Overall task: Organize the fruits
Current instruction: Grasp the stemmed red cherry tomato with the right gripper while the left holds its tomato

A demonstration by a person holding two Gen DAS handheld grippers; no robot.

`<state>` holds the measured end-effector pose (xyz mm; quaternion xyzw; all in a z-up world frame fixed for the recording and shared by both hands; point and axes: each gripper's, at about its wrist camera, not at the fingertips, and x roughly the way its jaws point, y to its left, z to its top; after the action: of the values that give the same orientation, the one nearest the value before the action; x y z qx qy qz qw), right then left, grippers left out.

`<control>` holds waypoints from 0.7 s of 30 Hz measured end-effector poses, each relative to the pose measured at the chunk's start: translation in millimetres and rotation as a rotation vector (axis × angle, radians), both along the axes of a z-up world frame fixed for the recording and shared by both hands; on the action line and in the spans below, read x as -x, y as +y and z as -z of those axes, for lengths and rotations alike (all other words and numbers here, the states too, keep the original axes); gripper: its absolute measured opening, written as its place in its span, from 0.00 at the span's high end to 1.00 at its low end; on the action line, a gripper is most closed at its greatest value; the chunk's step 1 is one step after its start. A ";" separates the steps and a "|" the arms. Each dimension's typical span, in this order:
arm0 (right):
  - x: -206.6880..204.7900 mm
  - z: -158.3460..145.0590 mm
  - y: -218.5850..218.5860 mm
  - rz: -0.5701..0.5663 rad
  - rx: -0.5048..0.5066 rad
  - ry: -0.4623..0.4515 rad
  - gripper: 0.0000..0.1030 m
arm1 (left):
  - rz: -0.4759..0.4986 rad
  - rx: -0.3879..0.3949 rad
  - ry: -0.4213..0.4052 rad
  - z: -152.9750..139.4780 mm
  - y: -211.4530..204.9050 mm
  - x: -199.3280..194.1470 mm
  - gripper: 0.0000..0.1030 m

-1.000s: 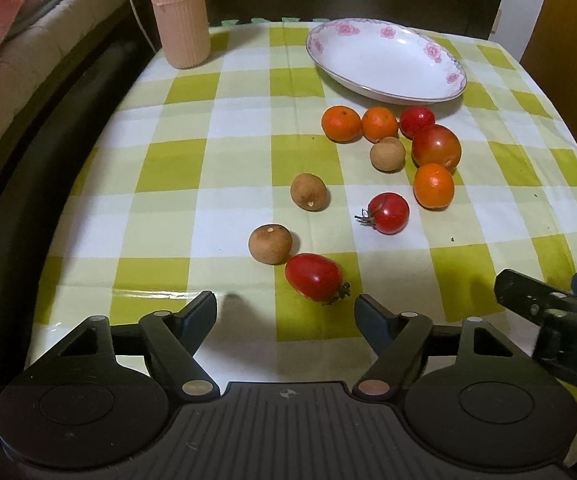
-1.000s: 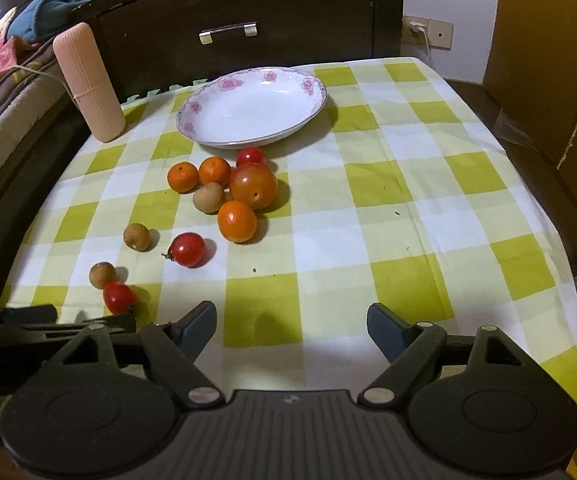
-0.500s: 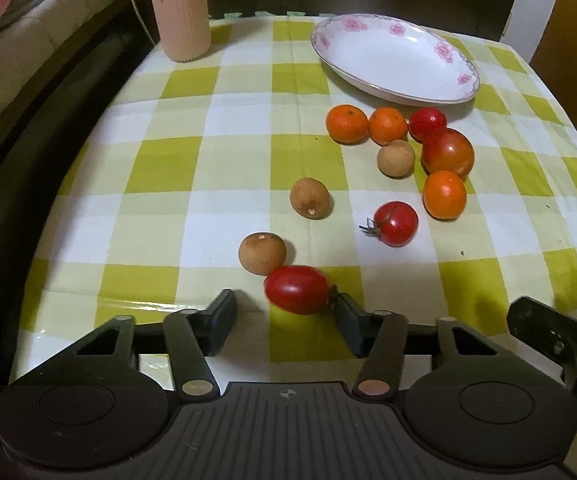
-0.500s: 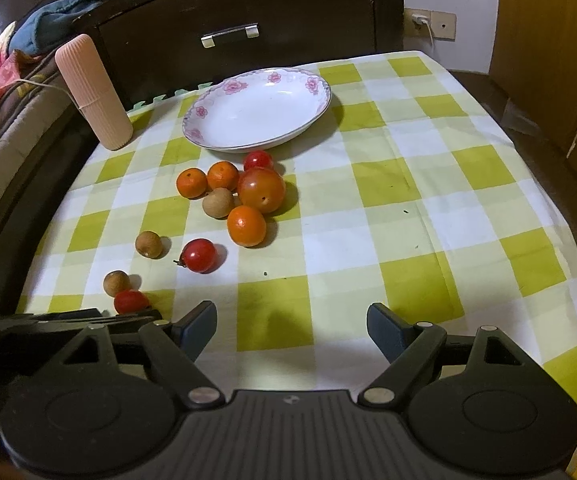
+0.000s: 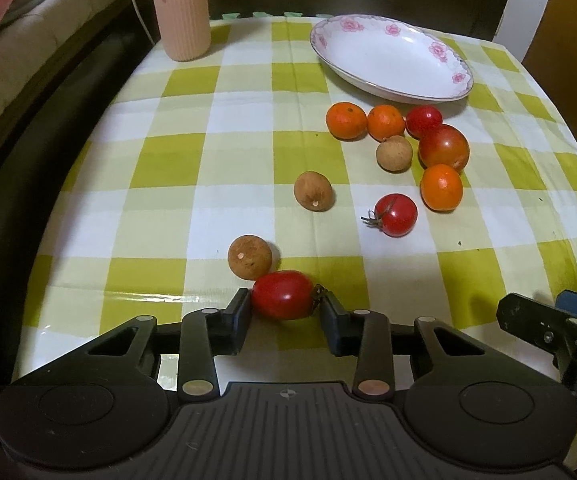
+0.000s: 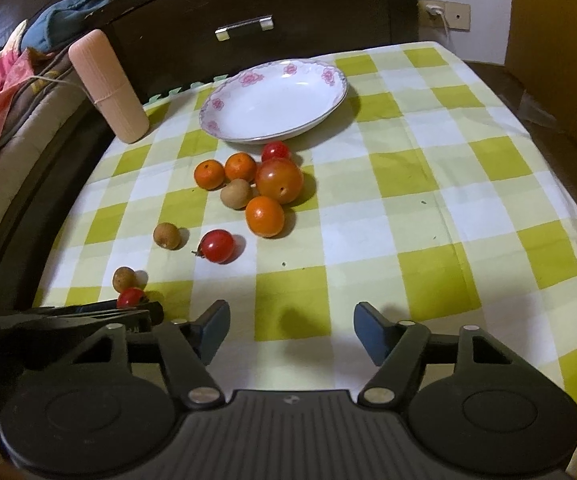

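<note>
A tabletop [image 6: 428,184] under a green-and-white checked cloth fills both views. Its left edge runs along a dark frame with bedding beyond; its far edge meets a dark cabinet. The right half of the cloth lies bare, giving wide open room there.

A white plate [image 6: 336,92] with pink flowers sits near the far edge, with nothing in it. A pink ribbed cylinder [image 6: 106,88] stands upright at the far left corner, well apart from the fruit.

Just in front of the plate is a tight cluster: a large tomato [image 6: 279,180], three small oranges [image 6: 265,216], a round cherry tomato [image 6: 276,151] and a pale brown fruit [image 6: 236,193], most of them touching or nearly so. Nearer and to the left, spaced apart, lie a stemmed cherry tomato [image 6: 218,245] and a brown fruit [image 6: 166,235].

The right tool [image 6: 291,330] hovers over bare cloth at the near edge, its fingers wide apart with nothing between them.

The left tool [image 5: 286,318] sits low at the near left, its two fingers [image 5: 237,312] pressed against either side of an oval red tomato [image 5: 282,295]. A brown round fruit [image 5: 249,257] lies just beyond that tomato, touching or almost touching it, crowding the far left side of the grip.
</note>
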<state>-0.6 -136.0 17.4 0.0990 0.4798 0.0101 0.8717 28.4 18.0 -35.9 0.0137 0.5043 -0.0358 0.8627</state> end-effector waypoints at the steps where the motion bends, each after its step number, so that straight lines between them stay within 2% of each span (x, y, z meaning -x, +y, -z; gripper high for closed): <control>1: 0.2 0.6 0.2 -0.003 -0.003 0.003 0.39 | 0.002 0.001 -0.001 0.1 0.3 0.3 0.56; 12: -4.1 -1.5 -1.7 -0.004 -0.012 0.005 0.40 | 0.051 0.020 0.005 -0.4 0.1 7.7 0.57; 21: -19.7 -4.4 9.3 -0.093 -0.021 -0.007 0.40 | 0.087 0.072 0.034 -8.3 2.2 17.8 0.58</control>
<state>19.1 -126.7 21.8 0.0857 0.4808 0.0557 0.8709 10.6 20.2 -27.5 0.0037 0.5160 -0.0917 0.8516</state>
